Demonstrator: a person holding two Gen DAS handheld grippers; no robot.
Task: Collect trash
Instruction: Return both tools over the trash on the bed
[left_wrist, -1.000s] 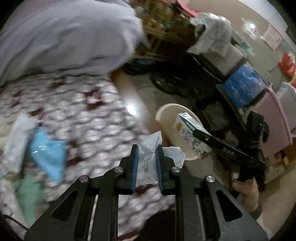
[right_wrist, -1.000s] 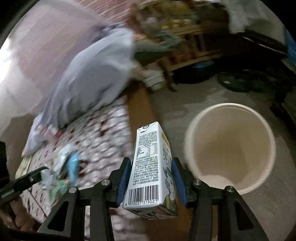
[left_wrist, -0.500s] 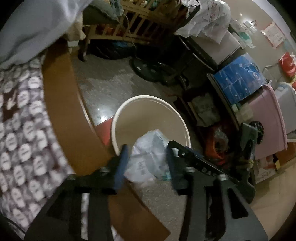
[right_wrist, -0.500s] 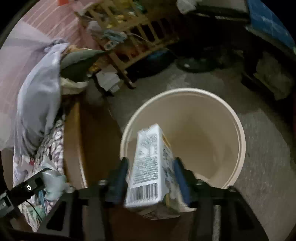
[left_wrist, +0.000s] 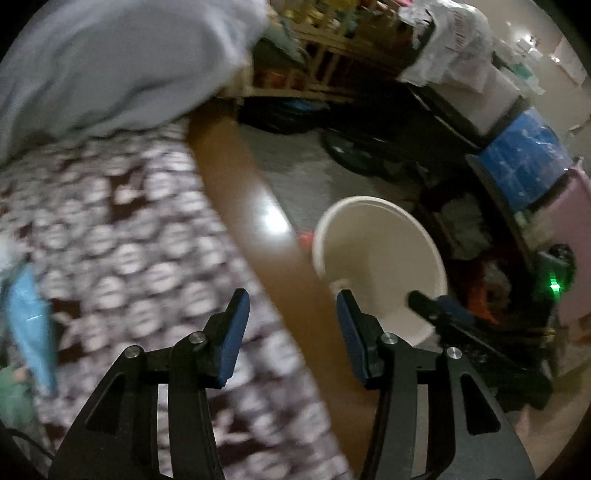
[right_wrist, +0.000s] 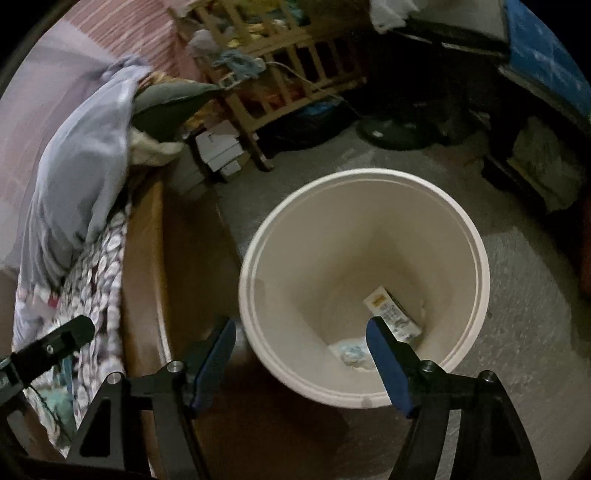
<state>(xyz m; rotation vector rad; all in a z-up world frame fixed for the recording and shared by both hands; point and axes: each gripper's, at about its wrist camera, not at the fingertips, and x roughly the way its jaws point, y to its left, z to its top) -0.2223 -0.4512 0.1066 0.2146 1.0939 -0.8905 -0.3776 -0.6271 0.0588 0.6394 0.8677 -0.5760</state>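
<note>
**Both grippers empty; carton and wrapper in bucket**

Right gripper (right_wrist: 301, 334): blue pads spread wide, nothing between them. The left pad (right_wrist: 216, 354) hung over the brown wooden bed edge (right_wrist: 144, 280); the right pad overlapped the bucket's mouth at about 5 o'clock of its opening. Directly ahead stood the cream bucket (right_wrist: 280, 240) on the grey floor (right_wrist: 517, 295), rim just beside the bed edge. On the bucket's bottom lay the milk carton (right_wrist: 389, 310), on its side, toward 4 o'clock of the bottom — and the crumpled clear wrapper (right_wrist: 351, 352), at about 6 o'clock, near the carton; contact between the two could not be told. At 9 o'clock in this view, the tip of the left gripper (right_wrist: 55, 339) showed over the patterned bedspread (right_wrist: 96, 266).

Left gripper (left_wrist: 290, 310): pads equally wide apart, holding nothing. It hung over the bed edge (left_wrist: 236, 177), with the bedspread (left_wrist: 122, 240) to 9 o'clock and the bucket (left_wrist: 424, 240) to 2 o'clock. View motion-blurred. A blue plastic piece (left_wrist: 31, 325) lay on the bedspread at far 9 o'clock, with a greenish item (left_wrist: 14, 398) just below it — neither identifiable further. A grey blanket (left_wrist: 110, 66) was heaped at 11 o'clock. The right gripper's finger (left_wrist: 443, 314) crossed the bucket's near rim at 3 o'clock.
</note>
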